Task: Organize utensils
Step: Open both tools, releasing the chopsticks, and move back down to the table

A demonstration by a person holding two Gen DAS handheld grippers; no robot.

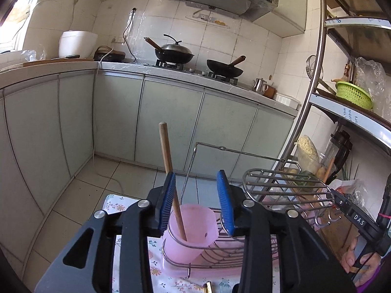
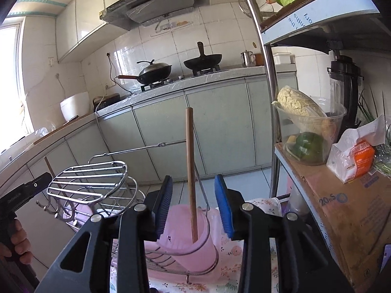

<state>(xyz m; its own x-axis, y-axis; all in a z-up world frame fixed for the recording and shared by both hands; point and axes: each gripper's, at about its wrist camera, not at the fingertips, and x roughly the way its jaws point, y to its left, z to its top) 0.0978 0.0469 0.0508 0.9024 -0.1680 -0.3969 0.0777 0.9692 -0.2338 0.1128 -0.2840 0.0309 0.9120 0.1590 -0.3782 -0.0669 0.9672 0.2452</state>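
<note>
A wire dish rack (image 1: 281, 183) stands on a pink tray (image 1: 220, 272), with a pink cup at each end. In the left wrist view a wooden stick (image 1: 166, 146) stands tilted in the near pink cup (image 1: 195, 229). My left gripper (image 1: 196, 188) is open around it; the stick runs close along the left pad (image 1: 167, 200), and the other pad is well clear. In the right wrist view a second wooden stick (image 2: 190, 151) stands in another pink cup (image 2: 188, 241), between the pads of my open right gripper (image 2: 193, 188) and touching neither.
A steel shelf unit (image 2: 268, 73) stands close on the right with a cabbage bowl (image 2: 308, 127), tissue pack (image 2: 354, 156) and green basket (image 1: 353, 95). The rack's tall wire handle (image 1: 220, 147) rises behind the cups. A flowered cloth (image 1: 117, 207) covers the table. Cabinets and woks lie beyond.
</note>
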